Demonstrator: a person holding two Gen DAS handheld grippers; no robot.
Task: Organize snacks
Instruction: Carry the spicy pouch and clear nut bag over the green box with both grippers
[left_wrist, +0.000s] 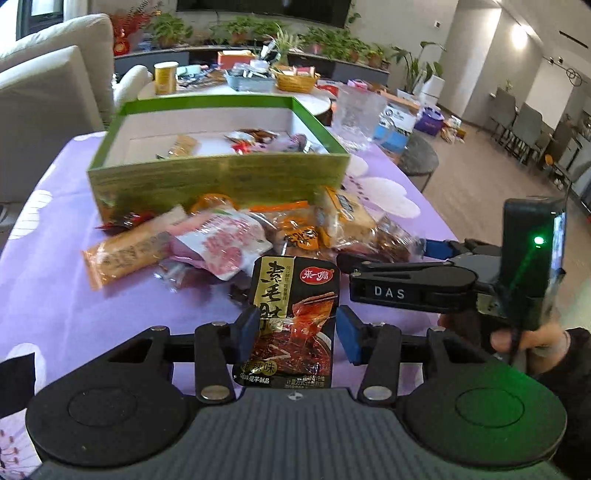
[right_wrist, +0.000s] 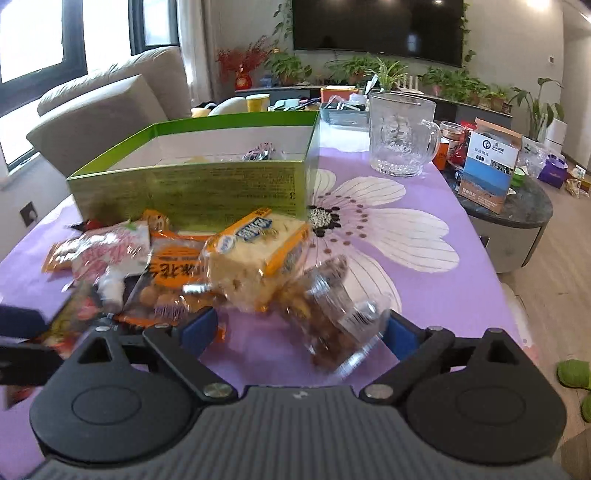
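Spreading under everything is the purple floral tablecloth (right_wrist: 424, 295), and on it sits the green box (left_wrist: 218, 177), a few snacks already inside. Just in front of it lies the snack pile (left_wrist: 229, 236). Left gripper (left_wrist: 295, 328) is clamped on a dark snack packet (left_wrist: 291, 321), lifted upright. Right gripper (right_wrist: 299, 332) hangs at the pile's edge, pads apart, nothing pinched, a clear nut packet (right_wrist: 332, 310) between them.

Bright daylight (windows), fisheye edges, motion blur
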